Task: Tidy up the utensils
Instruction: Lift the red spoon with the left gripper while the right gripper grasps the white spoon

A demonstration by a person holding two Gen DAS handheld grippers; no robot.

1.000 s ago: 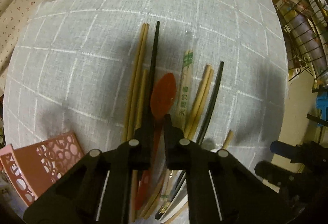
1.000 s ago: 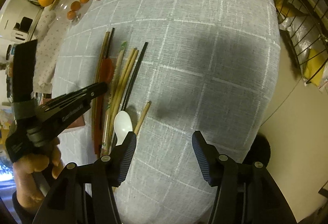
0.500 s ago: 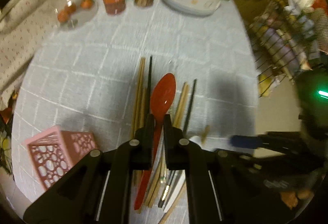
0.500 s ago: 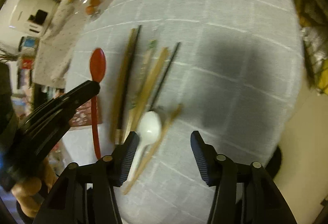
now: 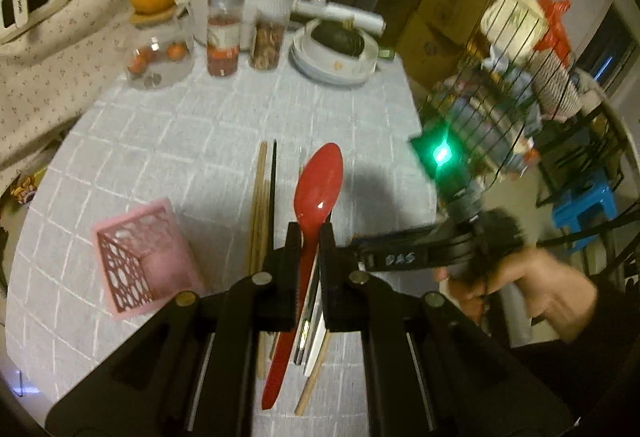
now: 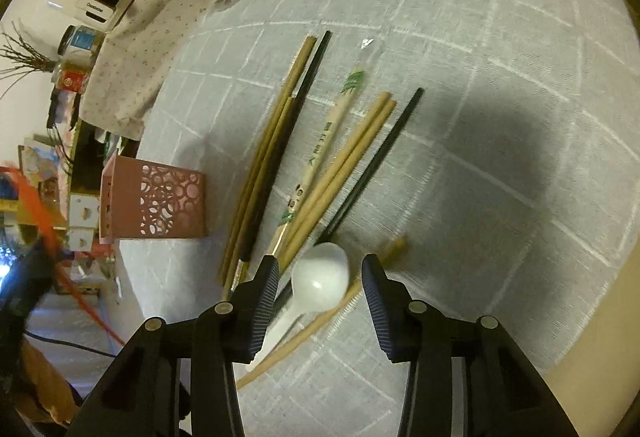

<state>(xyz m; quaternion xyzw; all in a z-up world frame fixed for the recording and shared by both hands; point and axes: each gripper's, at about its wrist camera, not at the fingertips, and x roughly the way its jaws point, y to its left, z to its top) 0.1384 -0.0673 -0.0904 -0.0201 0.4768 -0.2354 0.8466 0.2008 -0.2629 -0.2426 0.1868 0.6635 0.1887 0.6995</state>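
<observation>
While pinching red spoon (image 5: 318, 189) at its neck, left gripper (image 5: 309, 237) carries it clear of tablecloth (image 5: 192, 141), above chopstick pile (image 6: 320, 165), w/ pink holder (image 5: 144, 257) just left of pile. Right gripper (image 6: 318, 277) jaws closing, not yet touching; white spoon (image 6: 320, 273) bowl sits btwn them, at near end of pile, by a stray chopstick (image 6: 320, 325).

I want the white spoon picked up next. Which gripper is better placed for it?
The right gripper: its closing jaws straddle the white spoon on the tablecloth, pads not yet touching. The left gripper is shut on the red spoon.
</observation>
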